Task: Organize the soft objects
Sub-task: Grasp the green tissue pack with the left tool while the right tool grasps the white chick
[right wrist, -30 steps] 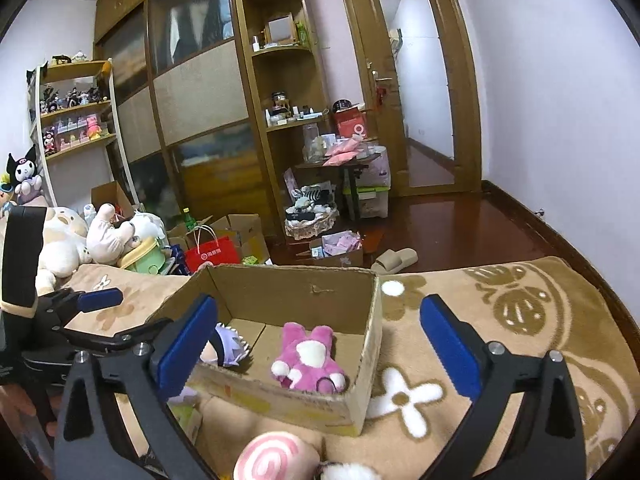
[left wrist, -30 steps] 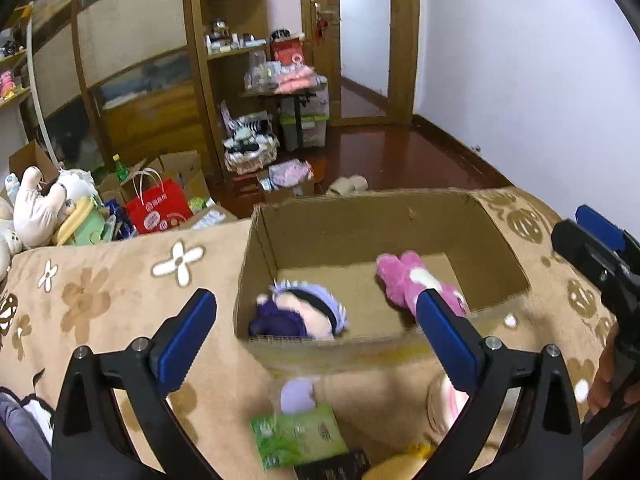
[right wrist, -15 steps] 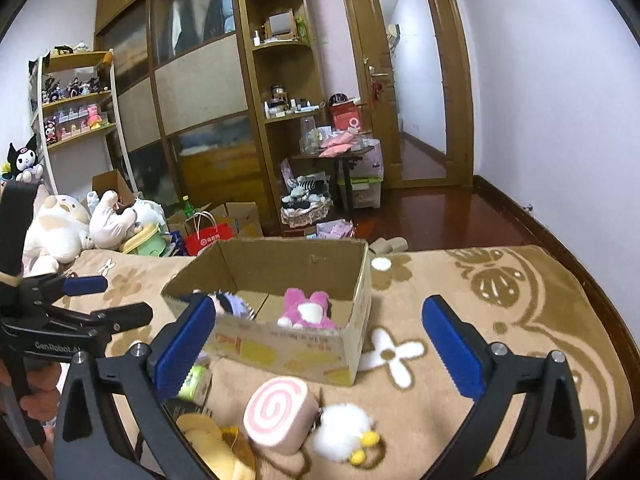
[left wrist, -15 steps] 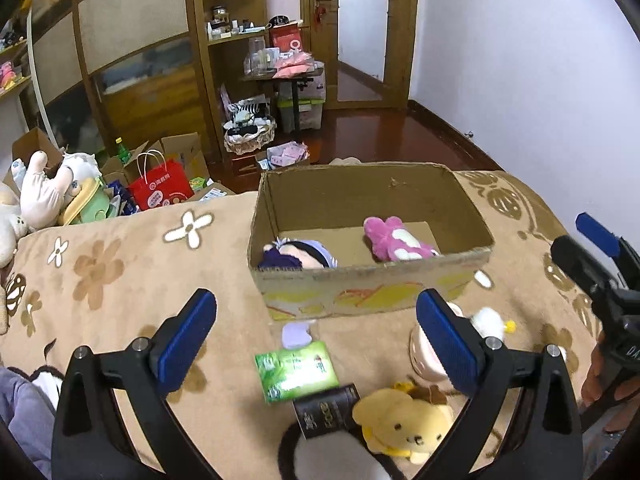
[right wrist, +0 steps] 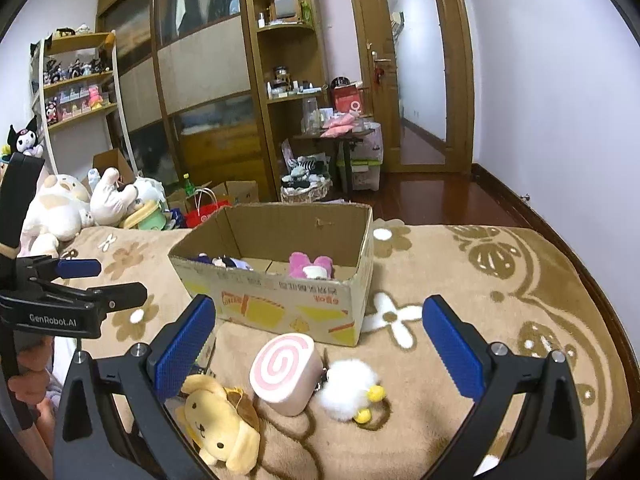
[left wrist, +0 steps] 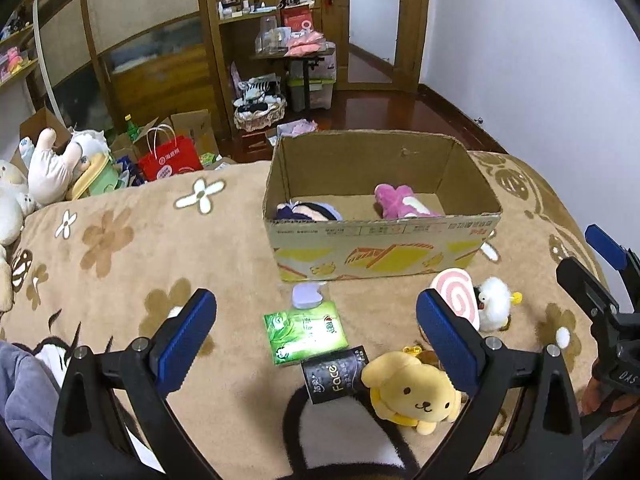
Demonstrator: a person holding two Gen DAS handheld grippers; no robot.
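Observation:
A cardboard box stands on the tan blanket and holds a pink plush and a purple-haired doll. In front of it lie a pink swirl-roll plush, a white chick and a yellow dog plush. My left gripper is open and empty above a green tissue pack and a black "Face" pack. My right gripper is open and empty above the roll.
A small lilac piece lies by the box front. Large plush toys sit at the blanket's left end. A red bag, boxes and a cluttered small table stand on the floor beyond. A wooden wardrobe fills the back wall.
Both grippers have pulled back from the box and tilted down. The toys in front of the box have come into view. Both stay open and empty.

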